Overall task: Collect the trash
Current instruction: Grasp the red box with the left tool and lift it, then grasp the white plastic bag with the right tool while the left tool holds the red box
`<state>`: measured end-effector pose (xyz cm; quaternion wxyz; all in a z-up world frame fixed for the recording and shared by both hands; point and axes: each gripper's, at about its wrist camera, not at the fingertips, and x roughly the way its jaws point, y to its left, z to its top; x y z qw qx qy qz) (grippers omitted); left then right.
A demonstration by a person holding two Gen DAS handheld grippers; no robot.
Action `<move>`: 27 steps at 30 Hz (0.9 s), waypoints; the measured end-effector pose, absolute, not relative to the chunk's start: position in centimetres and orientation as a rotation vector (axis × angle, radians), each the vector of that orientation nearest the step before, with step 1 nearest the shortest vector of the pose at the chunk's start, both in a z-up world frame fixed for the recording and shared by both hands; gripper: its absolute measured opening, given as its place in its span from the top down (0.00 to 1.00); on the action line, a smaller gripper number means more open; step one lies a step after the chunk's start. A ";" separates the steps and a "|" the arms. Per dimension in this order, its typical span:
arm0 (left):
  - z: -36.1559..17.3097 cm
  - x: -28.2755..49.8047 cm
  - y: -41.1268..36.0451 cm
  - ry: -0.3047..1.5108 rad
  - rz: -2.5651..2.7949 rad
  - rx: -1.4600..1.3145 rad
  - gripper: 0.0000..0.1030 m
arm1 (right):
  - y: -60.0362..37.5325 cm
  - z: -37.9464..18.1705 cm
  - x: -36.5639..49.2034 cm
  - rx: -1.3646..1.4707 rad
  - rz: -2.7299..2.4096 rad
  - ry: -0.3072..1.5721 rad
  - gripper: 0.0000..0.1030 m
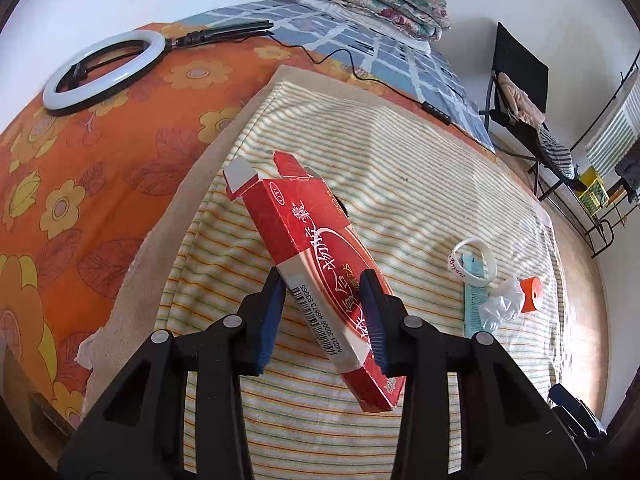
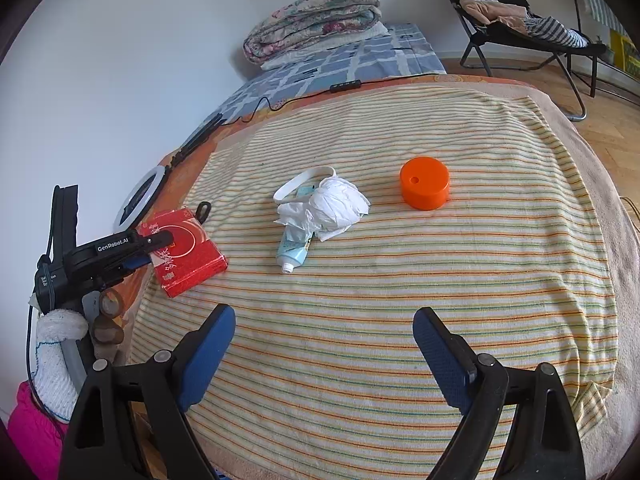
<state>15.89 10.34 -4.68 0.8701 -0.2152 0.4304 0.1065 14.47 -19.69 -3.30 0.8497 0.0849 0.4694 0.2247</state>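
My left gripper [image 1: 322, 314] is shut on a red medicine box [image 1: 316, 264] with an open end flap, held just above the striped towel [image 1: 400, 160]; the box also shows in the right wrist view [image 2: 188, 252], at the left edge of the towel [image 2: 400, 280]. My right gripper [image 2: 324, 356] is open and empty over the near part of the towel. Ahead of it lie crumpled white plastic [image 2: 332, 208], a light blue tube [image 2: 294, 248], a white wristband [image 2: 298, 184] and an orange cap [image 2: 425, 188]. The cap [image 1: 530, 294] and wristband [image 1: 474, 260] also show in the left wrist view.
The towel lies on a bed with an orange flowered sheet [image 1: 80, 184]. A ring light [image 1: 104, 74] with its cable lies on the sheet. A folded quilt [image 2: 316, 20] is at the bed's far end. A folding chair [image 2: 528, 32] with clothes stands on the wooden floor.
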 end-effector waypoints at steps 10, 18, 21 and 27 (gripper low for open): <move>-5.8 19.1 7.1 0.957 0.145 -0.464 0.75 | -19.1 -2.7 16.6 0.187 0.466 0.962 0.11; -5.4 19.3 6.4 0.944 0.115 -0.456 0.84 | -18.1 -3.7 20.5 0.296 0.442 0.997 0.11; -5.3 19.0 6.4 0.940 0.110 -0.442 0.85 | -18.3 -5.0 22.2 0.347 0.409 1.027 0.12; -4.6 18.3 6.9 0.925 0.104 -0.447 0.85 | -18.0 -6.8 24.8 0.377 0.380 1.062 0.21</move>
